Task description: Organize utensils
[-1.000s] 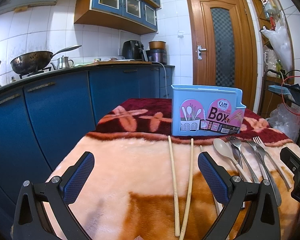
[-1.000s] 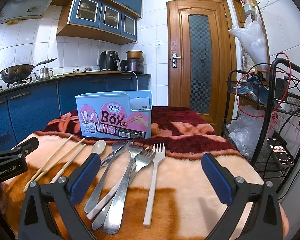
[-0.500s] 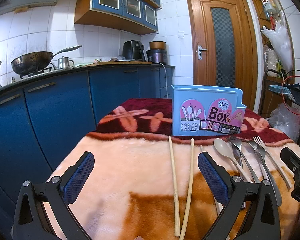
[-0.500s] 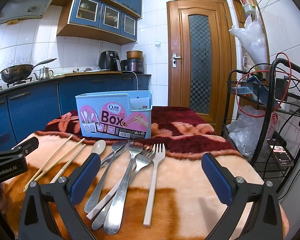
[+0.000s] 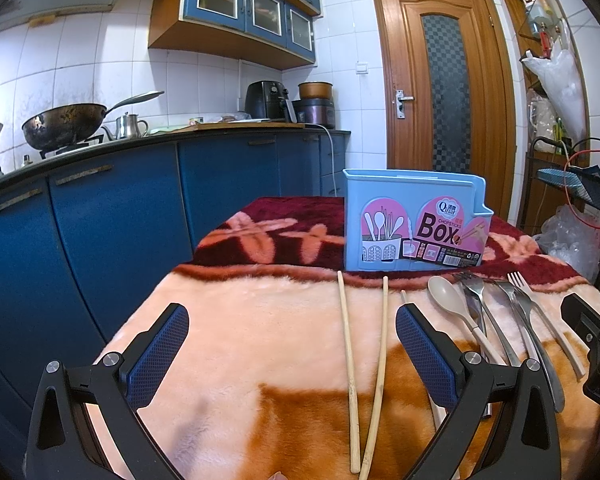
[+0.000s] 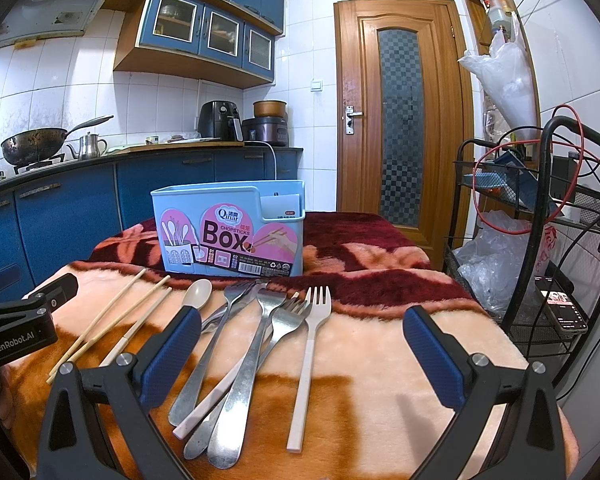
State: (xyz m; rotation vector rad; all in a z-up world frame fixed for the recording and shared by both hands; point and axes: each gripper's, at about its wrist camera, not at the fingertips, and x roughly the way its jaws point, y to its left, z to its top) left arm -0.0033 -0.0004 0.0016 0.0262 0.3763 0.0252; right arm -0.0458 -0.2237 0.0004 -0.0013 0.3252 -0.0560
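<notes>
1. Left gripper point(image 5: 292, 344): jaws spread wide, empty, low in frame; two chopsticks point(image 5: 364, 364) lie on the blanket point(image 5: 260, 320) between its pads.
2. Right gripper point(image 6: 302, 344): spread, holding nothing; forks point(image 6: 276, 340) and spoon point(image 6: 196, 294) lie between its fingers, left of centre.
3. Blue chopstick box point(image 6: 228, 234): upright, centre frame, beyond the utensils.

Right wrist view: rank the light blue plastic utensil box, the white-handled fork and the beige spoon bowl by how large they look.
1. Light blue plastic utensil box, clearly largest, though farthest back.
2. White-handled fork, long and thin.
3. Beige spoon bowl, smallest; its handle is partly hidden, so only the bowl is ranked.
</notes>
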